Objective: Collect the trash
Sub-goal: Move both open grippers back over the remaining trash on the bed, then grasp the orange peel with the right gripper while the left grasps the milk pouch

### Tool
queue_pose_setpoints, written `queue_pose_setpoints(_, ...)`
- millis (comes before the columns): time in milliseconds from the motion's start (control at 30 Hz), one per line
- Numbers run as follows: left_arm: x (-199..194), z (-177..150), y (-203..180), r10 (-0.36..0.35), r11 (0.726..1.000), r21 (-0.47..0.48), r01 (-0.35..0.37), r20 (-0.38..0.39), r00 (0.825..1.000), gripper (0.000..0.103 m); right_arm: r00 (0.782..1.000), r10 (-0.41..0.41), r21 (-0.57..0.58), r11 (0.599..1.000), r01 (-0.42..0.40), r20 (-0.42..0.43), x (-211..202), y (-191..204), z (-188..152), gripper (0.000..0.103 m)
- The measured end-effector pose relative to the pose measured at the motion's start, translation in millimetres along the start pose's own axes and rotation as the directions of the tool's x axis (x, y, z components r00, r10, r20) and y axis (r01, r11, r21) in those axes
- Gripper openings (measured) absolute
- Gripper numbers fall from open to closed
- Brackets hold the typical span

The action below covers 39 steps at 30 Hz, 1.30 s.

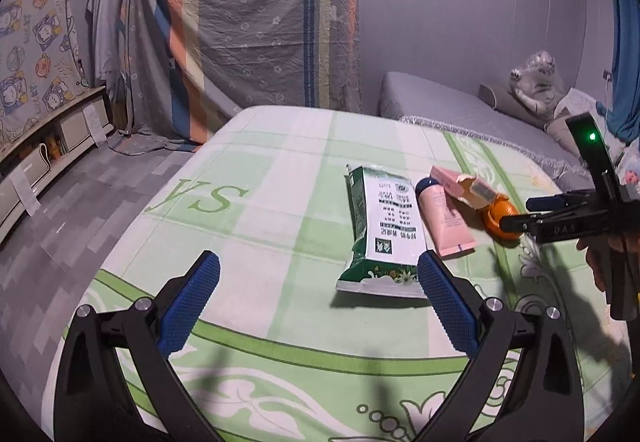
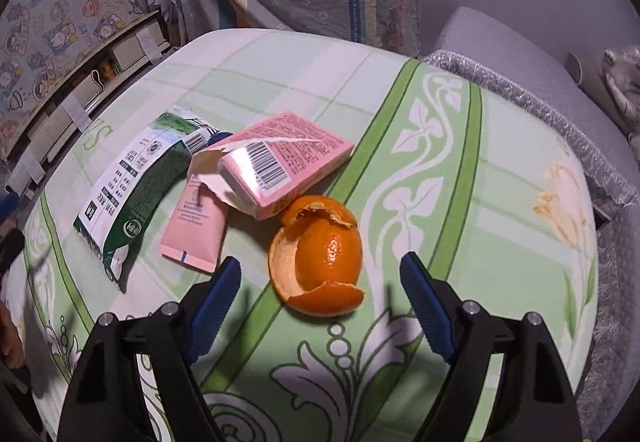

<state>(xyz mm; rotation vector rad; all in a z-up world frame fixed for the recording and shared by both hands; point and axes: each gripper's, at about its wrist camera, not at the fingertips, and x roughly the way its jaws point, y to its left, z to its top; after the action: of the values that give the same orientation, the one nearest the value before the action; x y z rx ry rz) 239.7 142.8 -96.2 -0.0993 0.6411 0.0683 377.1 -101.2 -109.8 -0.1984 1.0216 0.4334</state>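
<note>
Surface: a table under a green-and-white leaf-patterned cloth (image 2: 500, 170) is carrying four pieces of trash, all grouped toward its right edge.

Item 1: orange peel (image 2: 320, 256), an opened, hollow shell, is lying nearest the right edge, touching the box behind it.

Item 2: torn-open pink carton (image 2: 288, 158) with a barcode is resting partly on the tube.

Item 3: pink tube (image 2: 198, 230) with a dark cap is lying flat between the carton and the packet.

Item 4: green-and-white packet (image 1: 382, 230), emptied and crumpled, is lying leftmost in the group, toward the table's middle.

Left gripper (image 1: 320, 298): tongs are standing wide, holding nothing, its right finger just beside the packet's near end.

Right gripper (image 2: 322, 282): tongs are standing wide and empty, hovering with the peel just ahead between the fingertips.
</note>
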Motion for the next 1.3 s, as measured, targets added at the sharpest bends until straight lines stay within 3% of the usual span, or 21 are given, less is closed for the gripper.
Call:
queue_pose_setpoints(67,5.0,-1.7,-1.7,0.000,1.000,0.009,0.001,-0.019,1.000,0.095,1.000,0.027,0.016,1.000,-0.027,-0.015,3.4,0.0,-1.3,0.054)
queue_pose_setpoints(267,18.0,-1.3,-16.2,0.005,0.998,0.061,-0.001,-0.065,0.998,0.095,0.997,0.082,0.054,0.995,-0.083,0.007,-4.0,-4.5,-4.7,0.034)
queue_pose_setpoints(767,64.2,7.2,-59.5,0.028,0.987,0.159,-0.006,-0.142,0.989,0.095,0.952,0.277,0.141,0.945,-0.295,0.132,-83.7,-32.0,-55.5,0.032)
queue_pose_setpoints(1000,88.6,6.2,-57.4,0.070,0.989,0.143,-0.043,-0.189,0.980,0.095,0.928,0.331,0.132,0.926,-0.354,0.171,-107.9,-29.6,-66.9,0.032)
queue_pose_setpoints(1233,107.3,3.8,-41.8,0.030,0.999,0.051,-0.018,-0.244,0.969,0.094,0.918,0.347,0.132,0.918,-0.374,0.190,-120.1,-25.0,-77.9,0.032)
queue_pose_setpoints(1267,108.4,3.6,-40.3,0.025,0.999,0.041,-0.015,-0.245,0.969,0.092,0.918,0.347,0.130,0.918,-0.374,0.190,-122.3,-24.0,-79.7,0.032)
queue_pose_setpoints(1300,108.7,3.8,-38.6,0.019,0.999,0.033,-0.011,-0.242,0.970,0.081,0.918,0.346,0.130,0.919,-0.373,0.194,-124.9,-23.5,-81.7,0.032)
